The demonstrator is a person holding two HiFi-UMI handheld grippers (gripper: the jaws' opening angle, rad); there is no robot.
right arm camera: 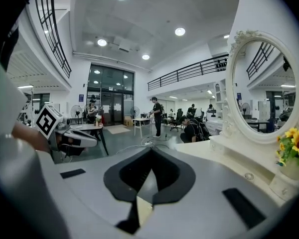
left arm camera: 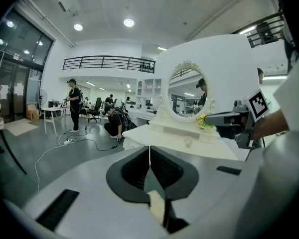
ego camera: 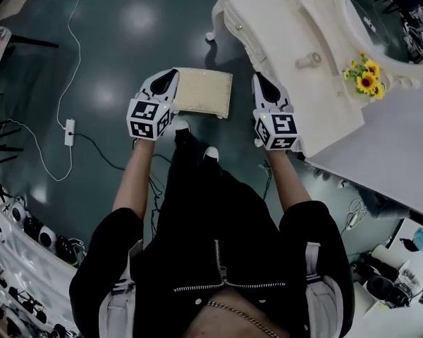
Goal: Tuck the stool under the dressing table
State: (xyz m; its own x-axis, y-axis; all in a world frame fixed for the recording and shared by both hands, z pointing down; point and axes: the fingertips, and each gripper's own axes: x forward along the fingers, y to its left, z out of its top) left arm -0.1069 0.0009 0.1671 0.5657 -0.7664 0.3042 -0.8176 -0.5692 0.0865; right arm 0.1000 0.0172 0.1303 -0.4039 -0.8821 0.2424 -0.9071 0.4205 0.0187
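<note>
Dim head view, glare on floor (ego camera: 137, 16); gripper views bright under ceiling lights (left arm camera: 128, 22), fisheye-warped, dark corners.

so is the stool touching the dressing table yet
Apart. The head view shows a strip of dark floor between the stool and the near edge of the dressing table.

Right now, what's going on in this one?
A person stands over a cushioned stool with a hand-held gripper in each hand. The left hand-held gripper is at the stool's left edge; the right hand-held gripper is off its right side, by the dressing table. Both show jaws together, and neither clearly clamps the stool. The stool is out on the floor beside the table, not yet tucked under.
</note>
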